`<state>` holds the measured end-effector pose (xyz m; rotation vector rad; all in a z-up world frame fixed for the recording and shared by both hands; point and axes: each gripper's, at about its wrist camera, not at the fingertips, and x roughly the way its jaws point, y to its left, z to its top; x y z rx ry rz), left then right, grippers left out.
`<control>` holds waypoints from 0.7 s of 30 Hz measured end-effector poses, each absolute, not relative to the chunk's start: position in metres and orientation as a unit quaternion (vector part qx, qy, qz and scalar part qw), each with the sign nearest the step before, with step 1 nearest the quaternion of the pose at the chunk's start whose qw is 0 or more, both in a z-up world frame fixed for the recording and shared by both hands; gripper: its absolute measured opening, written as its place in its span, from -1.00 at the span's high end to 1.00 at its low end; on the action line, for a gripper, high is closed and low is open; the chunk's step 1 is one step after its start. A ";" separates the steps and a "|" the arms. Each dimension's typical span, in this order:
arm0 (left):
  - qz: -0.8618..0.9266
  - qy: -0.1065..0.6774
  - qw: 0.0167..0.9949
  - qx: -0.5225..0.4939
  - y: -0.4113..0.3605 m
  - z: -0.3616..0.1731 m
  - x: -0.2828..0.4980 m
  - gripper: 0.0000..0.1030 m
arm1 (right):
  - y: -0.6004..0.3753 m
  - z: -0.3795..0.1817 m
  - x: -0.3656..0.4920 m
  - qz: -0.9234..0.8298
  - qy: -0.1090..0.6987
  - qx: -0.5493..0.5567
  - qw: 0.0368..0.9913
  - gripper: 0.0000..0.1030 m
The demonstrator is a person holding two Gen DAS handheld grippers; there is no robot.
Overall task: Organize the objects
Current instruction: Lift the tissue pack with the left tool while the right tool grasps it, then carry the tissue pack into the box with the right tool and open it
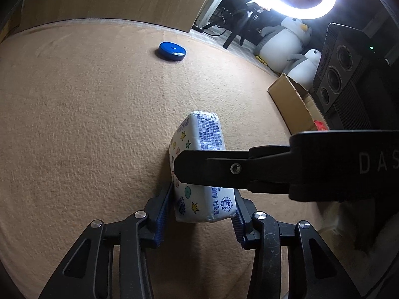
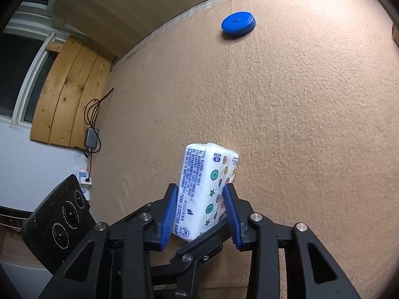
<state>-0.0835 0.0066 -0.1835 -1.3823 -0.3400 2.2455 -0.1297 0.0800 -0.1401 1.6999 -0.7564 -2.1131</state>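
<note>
A white tissue pack printed with stars and circles stands on edge on the tan felt surface. My left gripper has its blue pads against both sides of the pack's near end. One black finger of my right gripper crosses in front of the pack from the right. In the right wrist view the tissue pack sits between the blue pads of my right gripper, which press on its two faces. The left gripper's fingers show below it.
A blue round disc lies far back on the felt. An open cardboard box stands at the right edge, with plush penguins and a ring light behind. Wooden boards and a cable lie beyond the left edge.
</note>
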 end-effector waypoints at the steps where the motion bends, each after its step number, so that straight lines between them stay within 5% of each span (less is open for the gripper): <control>1: 0.821 -0.121 0.239 -0.504 0.008 -0.183 -0.083 0.13 | 0.080 -0.139 -0.129 -0.741 -0.266 0.594 0.163 0.36; 21: 0.842 -0.072 0.295 -0.446 0.102 -0.110 -0.110 0.20 | 0.157 -0.064 -0.119 -0.801 -0.266 0.517 0.139 0.38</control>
